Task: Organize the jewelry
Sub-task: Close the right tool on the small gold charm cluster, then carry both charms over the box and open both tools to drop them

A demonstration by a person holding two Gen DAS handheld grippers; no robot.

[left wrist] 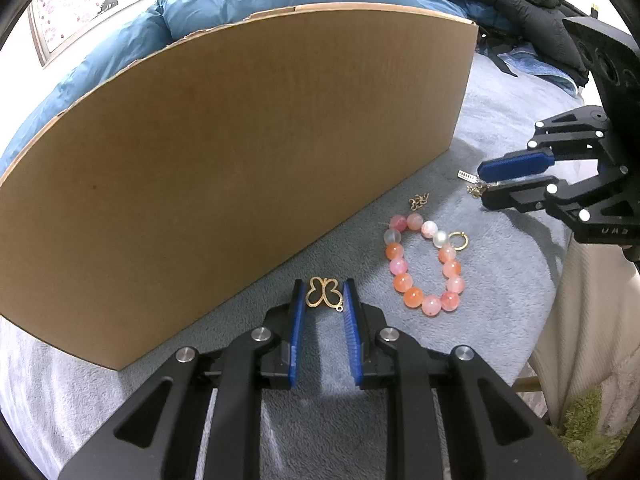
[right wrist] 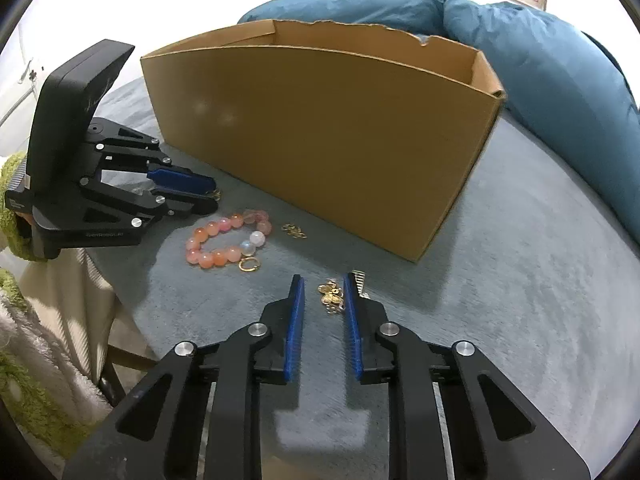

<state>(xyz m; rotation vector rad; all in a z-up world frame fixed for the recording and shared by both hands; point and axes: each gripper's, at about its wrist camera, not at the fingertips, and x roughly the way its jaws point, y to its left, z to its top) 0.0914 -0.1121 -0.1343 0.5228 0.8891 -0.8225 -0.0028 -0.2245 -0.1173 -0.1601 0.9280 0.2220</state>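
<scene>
Here I have both tongs low beside the cardboard box [right wrist: 320, 128], the left tongs [left wrist: 324, 296] clamped on the butterfly pendant [left wrist: 325, 298], the right tongs [right wrist: 324, 294] narrowly apart around the gold chain [right wrist: 332, 298], ready to lift in.

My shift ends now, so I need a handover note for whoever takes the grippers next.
Left gripper: jaws closed on the gold butterfly pendant beside the cardboard box.
Right gripper: jaws open around a gold chain cluster, not gripped.
On the grey blanket: bead bracelet, gold hoop, small gold charm.
Done: nothing visibly boxed; the box floor is hidden.
Left: probably all five pieces.
</scene>
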